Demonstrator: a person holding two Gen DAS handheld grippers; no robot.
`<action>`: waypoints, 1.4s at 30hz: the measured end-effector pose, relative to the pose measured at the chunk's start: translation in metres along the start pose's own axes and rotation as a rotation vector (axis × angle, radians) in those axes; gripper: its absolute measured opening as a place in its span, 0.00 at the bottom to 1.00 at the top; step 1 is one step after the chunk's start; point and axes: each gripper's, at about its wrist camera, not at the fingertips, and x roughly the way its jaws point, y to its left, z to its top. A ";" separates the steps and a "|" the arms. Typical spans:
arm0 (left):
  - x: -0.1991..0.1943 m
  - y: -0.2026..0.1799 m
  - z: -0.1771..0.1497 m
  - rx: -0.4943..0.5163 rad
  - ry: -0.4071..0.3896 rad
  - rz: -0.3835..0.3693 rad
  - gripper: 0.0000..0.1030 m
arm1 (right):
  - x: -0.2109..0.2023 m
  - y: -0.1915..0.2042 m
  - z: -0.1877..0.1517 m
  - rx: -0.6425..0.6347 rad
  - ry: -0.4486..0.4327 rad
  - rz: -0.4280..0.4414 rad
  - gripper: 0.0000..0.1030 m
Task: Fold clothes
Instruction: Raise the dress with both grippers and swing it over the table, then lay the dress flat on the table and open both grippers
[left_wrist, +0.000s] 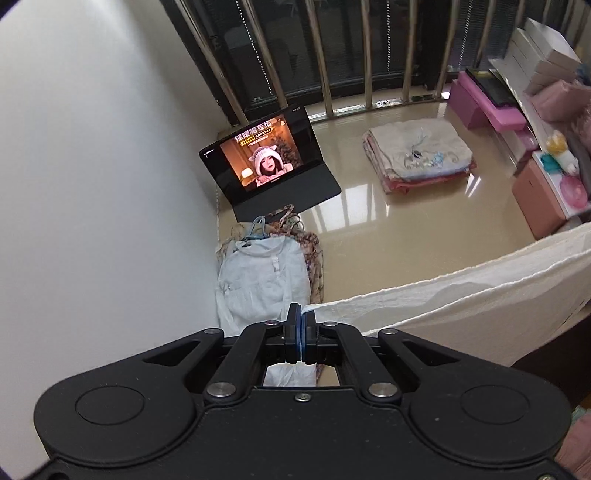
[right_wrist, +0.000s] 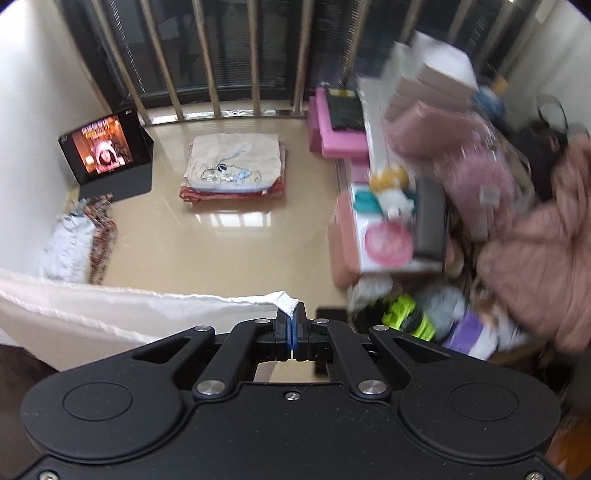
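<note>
A white garment hangs stretched in the air between my two grippers, above a glossy beige floor. My left gripper is shut on its left corner. My right gripper is shut on its right corner, and the cloth runs off to the left from there. A stack of folded clothes lies on the floor further ahead; it also shows in the right wrist view. A loose heap of pale blue and patterned clothes lies by the white wall.
A tablet playing a video stands against the wall. Metal window bars close the far side. Pink boxes, toys and pink bags crowd the right side.
</note>
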 end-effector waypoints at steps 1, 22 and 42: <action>0.003 0.001 0.009 0.002 -0.013 0.006 0.00 | 0.005 0.002 0.011 -0.010 -0.001 -0.008 0.00; -0.032 0.017 0.096 -0.108 -0.451 0.094 0.00 | -0.026 -0.023 0.137 -0.017 -0.413 -0.030 0.00; 0.332 -0.120 -0.206 0.058 -0.204 0.209 0.00 | 0.352 0.073 -0.226 -0.218 -0.262 -0.149 0.00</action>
